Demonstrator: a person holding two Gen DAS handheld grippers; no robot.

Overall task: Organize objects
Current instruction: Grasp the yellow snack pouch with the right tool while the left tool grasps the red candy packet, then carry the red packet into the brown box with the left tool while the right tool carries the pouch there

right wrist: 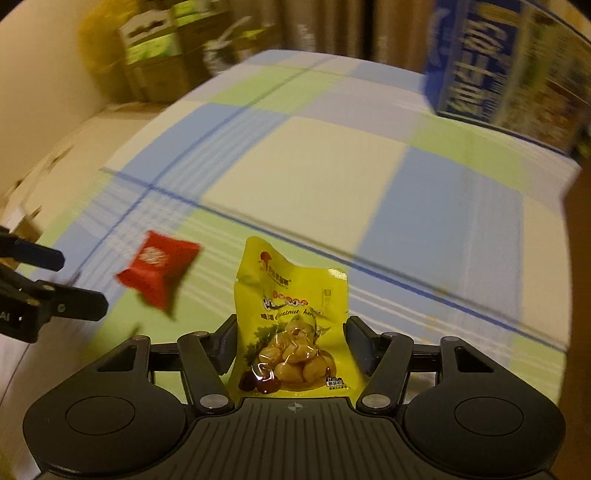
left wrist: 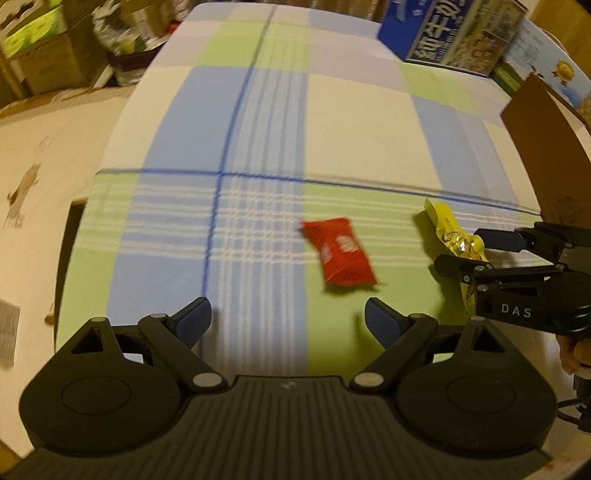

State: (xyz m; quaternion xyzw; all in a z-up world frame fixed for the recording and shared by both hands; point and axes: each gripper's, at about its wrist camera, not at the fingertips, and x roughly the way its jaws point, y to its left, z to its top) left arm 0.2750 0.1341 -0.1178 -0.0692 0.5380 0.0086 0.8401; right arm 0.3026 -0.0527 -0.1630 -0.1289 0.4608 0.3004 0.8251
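A red snack packet [left wrist: 341,254] shows blurred and tilted over the checked cloth [left wrist: 351,129], just ahead of my left gripper [left wrist: 288,317], which is open with nothing between its blue pads. A shadow lies under the red packet [right wrist: 159,271]; whether it touches the cloth I cannot tell. To its right, my right gripper [left wrist: 463,251] is shut on a yellow chestnut packet [left wrist: 443,221]. In the right wrist view the yellow packet [right wrist: 291,325] stands upright between the fingers of the right gripper [right wrist: 293,343]. The left gripper [right wrist: 79,282] appears at the left edge.
A blue printed carton [left wrist: 436,33] stands at the back right of the cloth. A brown cardboard flap [left wrist: 546,140] rises at the right edge. A large pale box [left wrist: 48,166] lies left of the table, with stacked boxes [left wrist: 37,55] behind it.
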